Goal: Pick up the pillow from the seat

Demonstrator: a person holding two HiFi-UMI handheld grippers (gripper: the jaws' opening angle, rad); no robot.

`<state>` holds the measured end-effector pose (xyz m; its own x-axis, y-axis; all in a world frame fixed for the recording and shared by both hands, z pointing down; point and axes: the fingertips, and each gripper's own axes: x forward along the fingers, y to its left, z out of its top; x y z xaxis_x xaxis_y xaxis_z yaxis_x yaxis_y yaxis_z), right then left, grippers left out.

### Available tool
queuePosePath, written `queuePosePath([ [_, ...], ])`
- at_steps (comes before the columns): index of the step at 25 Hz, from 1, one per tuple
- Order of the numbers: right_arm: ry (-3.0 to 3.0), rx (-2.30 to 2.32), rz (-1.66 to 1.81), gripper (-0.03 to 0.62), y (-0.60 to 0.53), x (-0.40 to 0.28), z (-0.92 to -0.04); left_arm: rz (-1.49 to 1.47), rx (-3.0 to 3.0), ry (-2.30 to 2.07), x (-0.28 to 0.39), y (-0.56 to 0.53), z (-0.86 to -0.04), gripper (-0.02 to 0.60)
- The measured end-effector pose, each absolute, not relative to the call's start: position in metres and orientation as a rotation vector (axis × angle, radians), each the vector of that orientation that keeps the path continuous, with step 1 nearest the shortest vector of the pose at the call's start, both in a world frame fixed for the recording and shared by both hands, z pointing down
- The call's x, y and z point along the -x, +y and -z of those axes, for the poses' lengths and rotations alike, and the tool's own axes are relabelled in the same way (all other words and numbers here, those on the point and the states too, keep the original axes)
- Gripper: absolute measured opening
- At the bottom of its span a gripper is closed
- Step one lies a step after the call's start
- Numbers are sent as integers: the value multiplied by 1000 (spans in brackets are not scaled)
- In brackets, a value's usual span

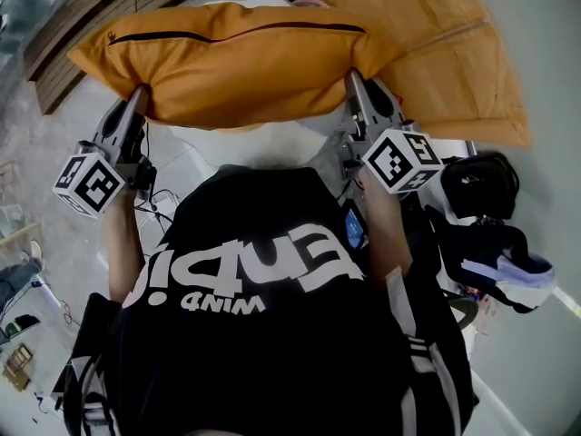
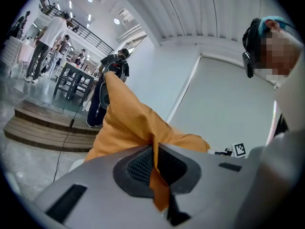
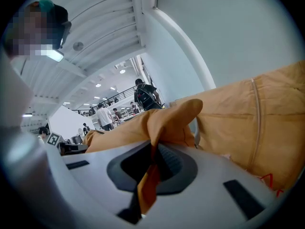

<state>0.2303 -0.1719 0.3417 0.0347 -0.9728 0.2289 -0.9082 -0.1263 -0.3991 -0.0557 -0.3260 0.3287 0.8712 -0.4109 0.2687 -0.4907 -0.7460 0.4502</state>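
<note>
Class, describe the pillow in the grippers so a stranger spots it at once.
Look beyond the person's black shirt: the left gripper and right gripper each pinch a corner of an orange pillow. Unlike the other orange pillow at its right, it bears a dark line along its top.

text | black shirt (image 1: 272,352) | white print upside down; small line likely "WIND"; rest unclear

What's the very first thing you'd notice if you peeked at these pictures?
The big orange pillow jumps out first, stretched across the top of the head view. The left gripper and the right gripper each pinch one end of it, with their jaws shut on the fabric. Another orange cushion lies beyond it at the upper right.
</note>
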Motion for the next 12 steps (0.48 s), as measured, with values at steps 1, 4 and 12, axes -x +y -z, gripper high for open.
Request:
queuePosePath([
  [1, 1973, 2152, 677, 38, -171, -230, -341, -197, -2522, -651, 56, -326, -328, 17],
  [4, 1965, 2158, 673, 38, -170, -230, -340, -165, -2531, -637, 55, -328, -328, 17],
  [12, 1961, 2172, 674, 38, -168, -230, -343, -158, -2532, -616, 55, -327, -329, 17],
])
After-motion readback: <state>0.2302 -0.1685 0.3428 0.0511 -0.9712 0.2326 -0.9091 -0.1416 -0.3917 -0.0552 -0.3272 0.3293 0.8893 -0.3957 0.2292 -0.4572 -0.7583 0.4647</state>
